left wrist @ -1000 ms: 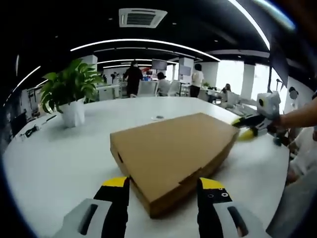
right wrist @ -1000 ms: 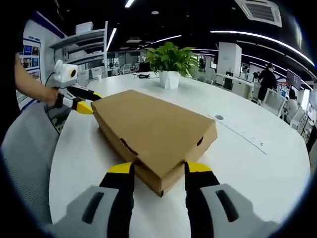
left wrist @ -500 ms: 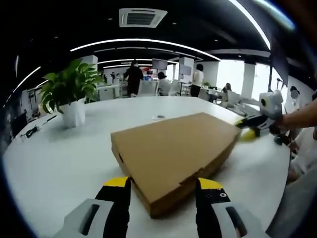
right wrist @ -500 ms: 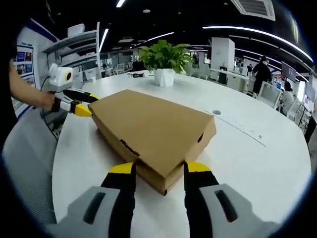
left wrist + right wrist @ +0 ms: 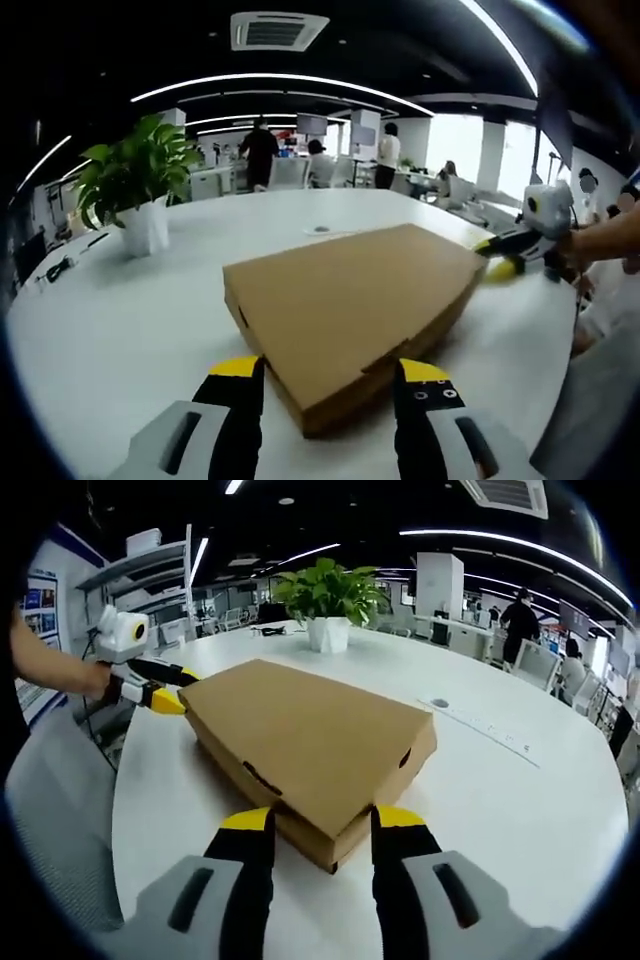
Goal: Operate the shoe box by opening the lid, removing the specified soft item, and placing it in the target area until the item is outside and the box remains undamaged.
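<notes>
One brown cardboard shoe box (image 5: 350,315) lies flat on the white round tabletop (image 5: 120,320), lid still closed, with two grippers addressing opposite corners. In the left gripper view, the left gripper (image 5: 328,385) has its jaws apart, the near corner of the box standing between their yellow tips and just ahead of them; whether either tip touches the cardboard cannot be told. In the right gripper view, the right gripper (image 5: 322,830) likewise has its jaws spread, the other corner of the box sitting between them, the lid overhanging the base at that corner. Each gripper also appears in the opposite view at the far corner of the box, beyond the jaws, held by a person's hand. One potted plant (image 5: 328,605) in a white pot stands on the tabletop well beyond the box. Count: one box, two grippers, one plant; several people stand or sit in the office background. The soft item is judged to be inside the box and is hidden. Risks from here: if the jaws close on a corner and pinch lid and base together, the lid will not lift and the cardboard may crease or tear; lifting one corner much ahead of the other could twist the lid; pushing rather than lifting could slide the light box across the smooth tabletop.
</notes>
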